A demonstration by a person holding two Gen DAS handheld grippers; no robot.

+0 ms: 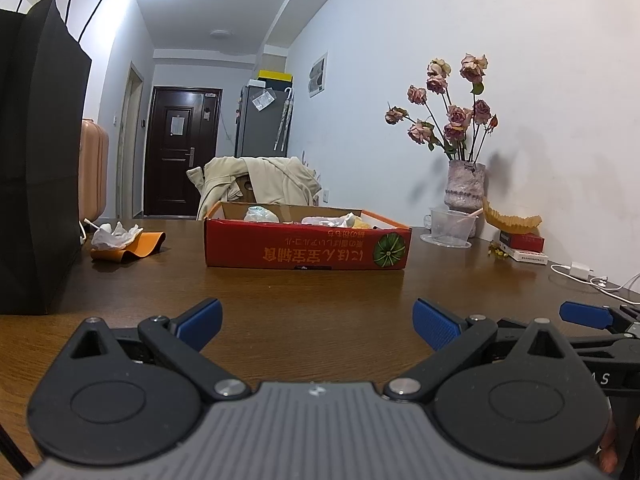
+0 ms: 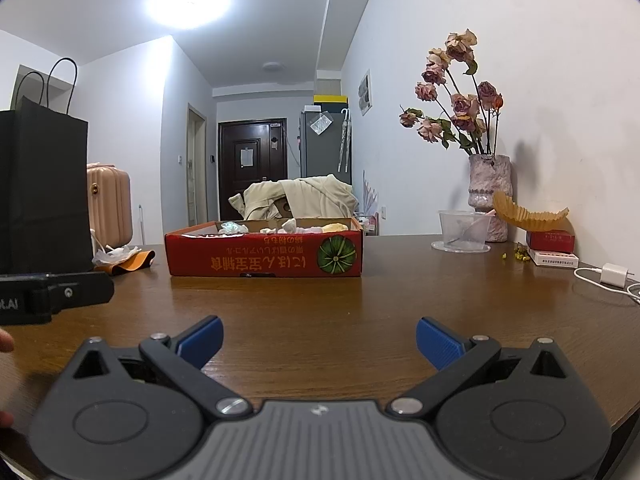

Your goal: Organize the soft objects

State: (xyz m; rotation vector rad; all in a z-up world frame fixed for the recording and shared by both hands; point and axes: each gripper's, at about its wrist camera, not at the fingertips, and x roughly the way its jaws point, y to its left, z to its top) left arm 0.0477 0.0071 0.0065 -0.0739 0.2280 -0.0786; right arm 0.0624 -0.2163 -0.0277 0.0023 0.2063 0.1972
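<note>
A shallow red cardboard box (image 1: 306, 246) (image 2: 264, 254) stands on the brown table, holding several pale soft items (image 1: 262, 214) (image 2: 290, 225). A crumpled white soft piece (image 1: 114, 235) (image 2: 114, 255) lies on an orange sheet (image 1: 140, 249) left of the box. My left gripper (image 1: 316, 324) is open low over the near table, nothing between its blue pads. My right gripper (image 2: 319, 342) is open too, also empty, well short of the box. The right gripper's blue finger (image 1: 586, 315) shows at the right edge of the left wrist view, and the left gripper's body (image 2: 52, 296) at the left edge of the right wrist view.
A tall black paper bag (image 1: 38, 160) (image 2: 42, 196) stands at the left. By the right wall are a vase of dried roses (image 1: 464, 190) (image 2: 489, 196), a clear plastic cup (image 1: 452, 227), small boxes (image 2: 550, 248) and a white charger with cable (image 2: 614, 274). A chair draped with a beige garment (image 1: 260, 184) sits behind the box.
</note>
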